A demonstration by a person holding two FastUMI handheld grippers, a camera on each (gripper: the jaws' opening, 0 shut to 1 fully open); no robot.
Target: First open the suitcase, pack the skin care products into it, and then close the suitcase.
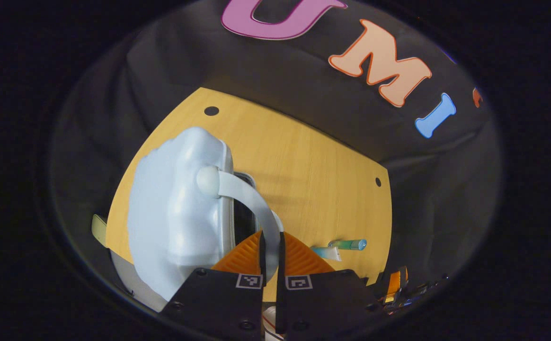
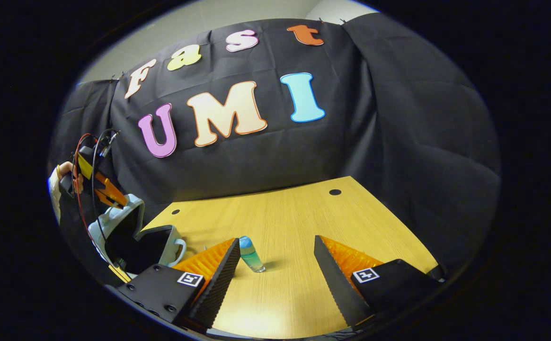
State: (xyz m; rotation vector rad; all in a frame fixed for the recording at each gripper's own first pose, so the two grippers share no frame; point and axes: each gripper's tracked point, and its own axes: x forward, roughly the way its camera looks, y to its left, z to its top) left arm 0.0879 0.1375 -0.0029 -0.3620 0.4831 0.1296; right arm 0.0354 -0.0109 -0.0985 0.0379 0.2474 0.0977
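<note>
A: Two hand-held grippers at work. The left hand-held gripper (image 1: 271, 251) has its fingers drawn nearly together on the pale handle strap (image 1: 252, 199) of the suitcase (image 1: 176, 222), both pressing its flat sides. In the right gripper view the same tool (image 2: 110, 192) sits at the top edge of the raised lid.

B: Is the case open, then?

A: Partly, I judge. From the right gripper view the suitcase (image 2: 133, 237) stands at the left end of the bench (image 2: 294, 222) with its lid tipped up and a dark inside showing. The shell looks like hard, smooth plastic, stiff and likely light. The strap is thin and bendy, so it may twist in the grip; the shell itself is too rounded and slick to pinch.

B: And the other side?

A: The right hand-held gripper (image 2: 275, 265) is spread wide and holds nothing. A small bottle (image 2: 251, 255) with a blue cap stands upright on the bench just beside its left finger. It looks clear-walled, rigid and light, easy to tip; take it across the body, below the cap.

B: Anything else to pack?

A: In the left gripper view, that bottle (image 1: 350, 244) and a small tube (image 1: 326, 253) lie near each other on the bench (image 1: 304, 161), right of the suitcase. The tube looks soft, so squeeze gently.
</note>
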